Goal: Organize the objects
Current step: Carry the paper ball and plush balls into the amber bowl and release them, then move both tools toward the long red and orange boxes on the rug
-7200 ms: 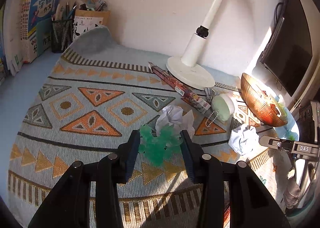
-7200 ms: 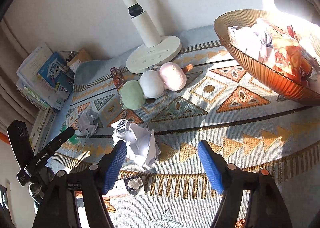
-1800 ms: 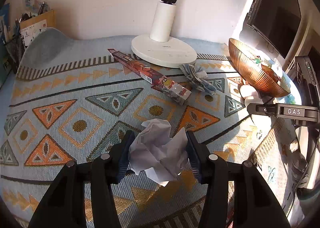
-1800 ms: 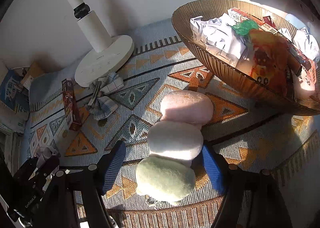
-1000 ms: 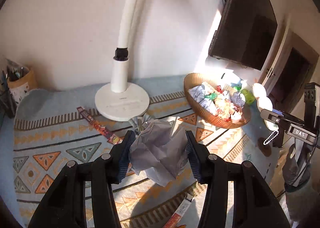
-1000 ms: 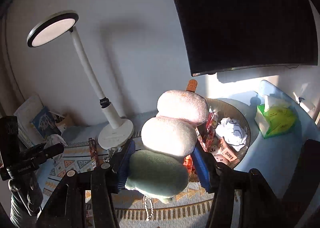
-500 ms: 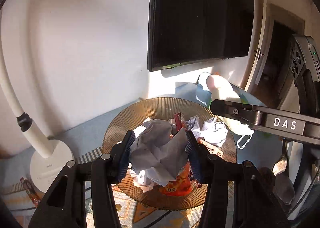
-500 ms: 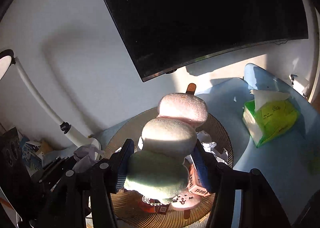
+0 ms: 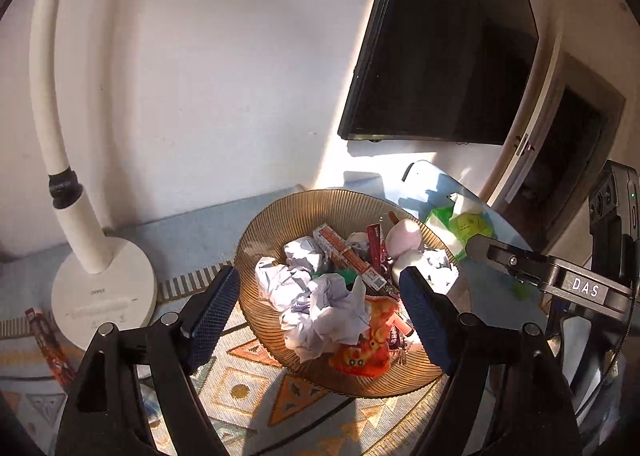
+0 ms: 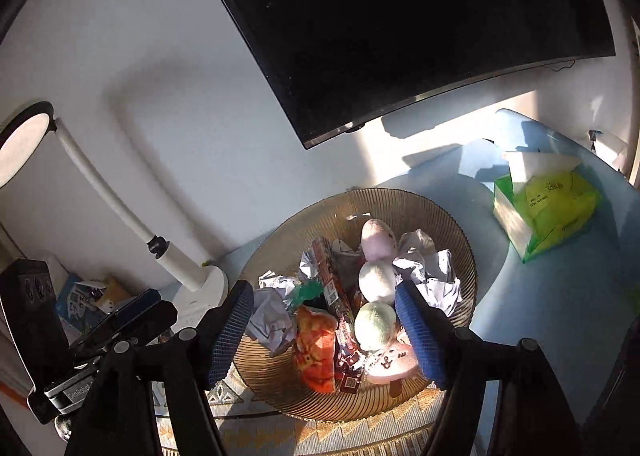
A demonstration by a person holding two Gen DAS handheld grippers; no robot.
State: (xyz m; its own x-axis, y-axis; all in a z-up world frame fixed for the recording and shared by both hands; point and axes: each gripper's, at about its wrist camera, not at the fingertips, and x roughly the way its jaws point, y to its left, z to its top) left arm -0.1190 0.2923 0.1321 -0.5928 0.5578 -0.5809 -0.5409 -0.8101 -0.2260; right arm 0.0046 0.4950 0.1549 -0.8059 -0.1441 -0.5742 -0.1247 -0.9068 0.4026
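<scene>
Hovering above the ribbed amber glass bowl (image 9: 276, 216), the left gripper (image 9: 318, 310) has its blue-padded jaws spread wide with nothing between them. Directly below it, a crumpled white paper ball (image 9: 324, 312) lies in the near part of the bowl, resting on other paper wads and against an orange snack packet (image 9: 366, 340).

The right gripper (image 10: 326, 330) also hangs over the bowl (image 10: 432, 212), jaws wide apart and empty. Between and below its pads lies the plush dango skewer (image 10: 376, 280), made of three soft balls in a row: green nearest, white in the middle, pink farthest. Its long axis runs near to far across the bowl, the pink end pointing toward the far rim and the wall. In the left wrist view the skewer (image 9: 404, 246) sits at the right side of the bowl. A long red carton (image 10: 334, 288) lies just left of the skewer, roughly parallel to it.

Left of the bowl stands a white desk lamp (image 9: 100, 288) on the patterned woven mat (image 9: 240, 388). A green tissue pack (image 10: 544, 208) sits to the right on the blue tabletop, well apart from the bowl. A black monitor (image 10: 400, 16) hangs on the wall behind.
</scene>
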